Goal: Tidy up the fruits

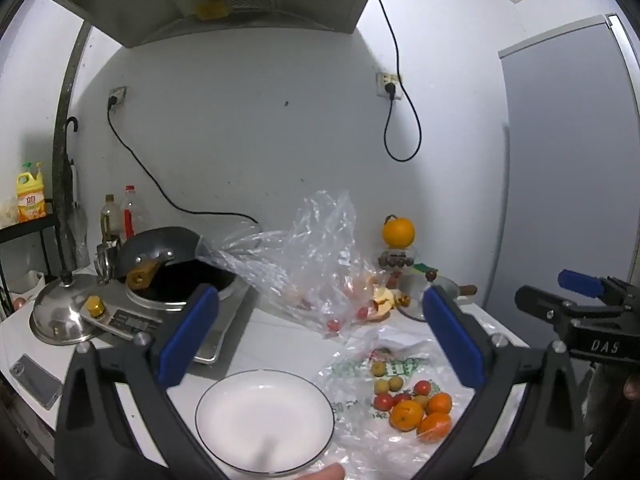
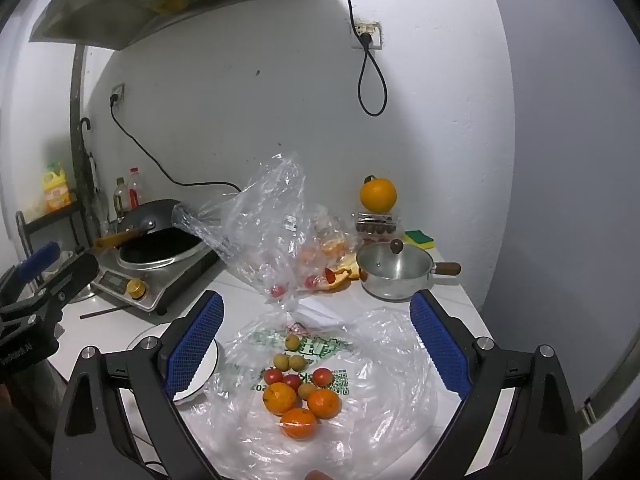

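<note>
Right now both my jaws are wide and hold nothing, so the round oranges [image 2: 298, 408] could roll off the slippery bag [image 2: 384, 360] when I grab.

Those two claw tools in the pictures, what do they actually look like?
Each is a black plastic frame with silver screws, forking into two fingers. The left gripper has smooth blue pads; the right gripper has blue pads with a fine grid texture. Seen side-on, the right one carries white lettering. No cables or sleeves show.

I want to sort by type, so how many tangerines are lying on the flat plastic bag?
3, clustered at the bag's near end: one on the left, one on the right, one nearest the camera. Others may be hidden inside the upright bag behind.
</note>
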Demonstrator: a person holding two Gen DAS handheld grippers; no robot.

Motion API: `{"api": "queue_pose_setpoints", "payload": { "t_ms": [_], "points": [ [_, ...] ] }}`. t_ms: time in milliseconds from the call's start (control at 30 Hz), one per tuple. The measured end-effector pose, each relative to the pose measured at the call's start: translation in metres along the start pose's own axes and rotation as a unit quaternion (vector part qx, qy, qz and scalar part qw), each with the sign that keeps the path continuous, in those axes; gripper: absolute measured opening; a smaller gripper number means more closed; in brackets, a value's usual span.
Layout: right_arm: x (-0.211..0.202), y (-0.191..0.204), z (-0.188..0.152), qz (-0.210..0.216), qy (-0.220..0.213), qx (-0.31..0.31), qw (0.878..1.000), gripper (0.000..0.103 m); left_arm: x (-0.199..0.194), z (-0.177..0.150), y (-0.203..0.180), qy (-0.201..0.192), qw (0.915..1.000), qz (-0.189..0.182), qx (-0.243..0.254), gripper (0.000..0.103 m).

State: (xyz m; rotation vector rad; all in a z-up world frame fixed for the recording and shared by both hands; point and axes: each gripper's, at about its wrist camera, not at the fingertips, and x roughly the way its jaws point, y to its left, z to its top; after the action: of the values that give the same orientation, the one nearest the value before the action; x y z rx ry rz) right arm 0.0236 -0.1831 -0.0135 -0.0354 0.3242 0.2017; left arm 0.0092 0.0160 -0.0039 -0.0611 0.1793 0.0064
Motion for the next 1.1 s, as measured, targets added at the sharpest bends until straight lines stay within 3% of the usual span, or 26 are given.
{"api": "queue_pose_setpoints", "payload": {
  "t_ms": [400,1100],
  "points": [
    [0.008,-0.006,0.001,0.003,-0.005,0.0,1.0,0.096,0.013,-0.014,-0.013,-0.007,0.9998,0.016,0.013,0.103],
    [0.017,-0.015,-0.002,0.002,-0.007,0.006,1.0,0.096,0.026,-0.017,-0.012,0.008,0.9999,-0.005,0.001,0.103]
  ]
}}
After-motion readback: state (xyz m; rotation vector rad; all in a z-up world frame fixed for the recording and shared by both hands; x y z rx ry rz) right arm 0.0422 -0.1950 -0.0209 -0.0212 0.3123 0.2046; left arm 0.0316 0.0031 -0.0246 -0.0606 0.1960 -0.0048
